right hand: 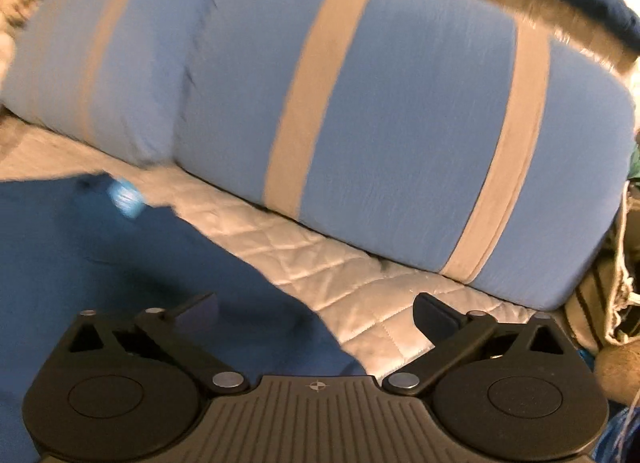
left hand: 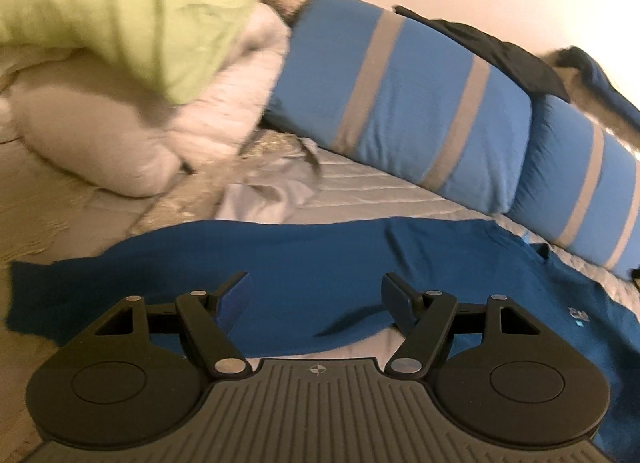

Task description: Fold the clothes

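Blue shirt (left hand: 304, 259) is lying flat on the quilted bedcover (right hand: 320, 263), hem edge nearest us | we are holding left gripper (left hand: 316, 299) spread apart, empty, over it | small pale chest logo (left hand: 578, 315), unreadable | right gripper (right hand: 316, 315) gaping wide, empty, straddling the shirt's edge | striped blue pillows (right hand: 400, 111) are lining the far side.

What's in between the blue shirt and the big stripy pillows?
In the right wrist view, only bare quilted mattress lies between the blue shirt and the striped pillows.
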`<state>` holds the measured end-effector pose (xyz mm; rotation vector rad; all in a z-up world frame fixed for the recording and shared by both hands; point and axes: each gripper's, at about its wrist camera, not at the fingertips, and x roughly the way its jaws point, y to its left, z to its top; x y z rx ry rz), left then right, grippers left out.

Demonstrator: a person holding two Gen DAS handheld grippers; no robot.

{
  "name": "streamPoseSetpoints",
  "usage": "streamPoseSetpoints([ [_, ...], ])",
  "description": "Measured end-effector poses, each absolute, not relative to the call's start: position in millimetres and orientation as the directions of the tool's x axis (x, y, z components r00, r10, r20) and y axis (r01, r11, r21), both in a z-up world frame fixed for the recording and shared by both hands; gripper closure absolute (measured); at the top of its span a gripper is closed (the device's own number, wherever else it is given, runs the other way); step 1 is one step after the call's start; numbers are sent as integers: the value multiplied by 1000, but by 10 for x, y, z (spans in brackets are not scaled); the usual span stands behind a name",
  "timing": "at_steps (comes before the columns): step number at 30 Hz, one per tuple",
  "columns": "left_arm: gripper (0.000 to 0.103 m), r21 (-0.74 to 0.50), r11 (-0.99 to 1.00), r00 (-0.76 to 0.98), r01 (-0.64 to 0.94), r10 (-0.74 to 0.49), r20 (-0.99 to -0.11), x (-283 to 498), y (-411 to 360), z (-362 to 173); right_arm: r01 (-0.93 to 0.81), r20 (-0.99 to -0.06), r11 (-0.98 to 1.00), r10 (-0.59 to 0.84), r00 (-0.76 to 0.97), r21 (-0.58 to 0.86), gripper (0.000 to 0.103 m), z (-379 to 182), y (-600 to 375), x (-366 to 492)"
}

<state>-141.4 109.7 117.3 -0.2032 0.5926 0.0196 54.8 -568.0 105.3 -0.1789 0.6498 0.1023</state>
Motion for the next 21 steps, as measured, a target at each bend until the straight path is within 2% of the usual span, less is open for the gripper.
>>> streamPoseSetpoints([
  [4,32,-161,977,835,-137,27,-550,-1540,1315,1199,-207,-589,974,114,800,-93,0,1444,-5630,4],
  [10,32,-213,941,827,-262,106,-552,-1723,1849,1190,-301,-558,954,249,792,-2,0,1778,-5395,-639],
  [17,32,-471,771,816,-429,107,-568,-1965,2600,808,-414,-549,907,387,741,82,0,1755,-4872,-1039],
  [21,33,-589,630,808,-506,107,-580,-2014,2948,473,-455,-575,880,446,686,139,0,1572,-4604,-1136],
])
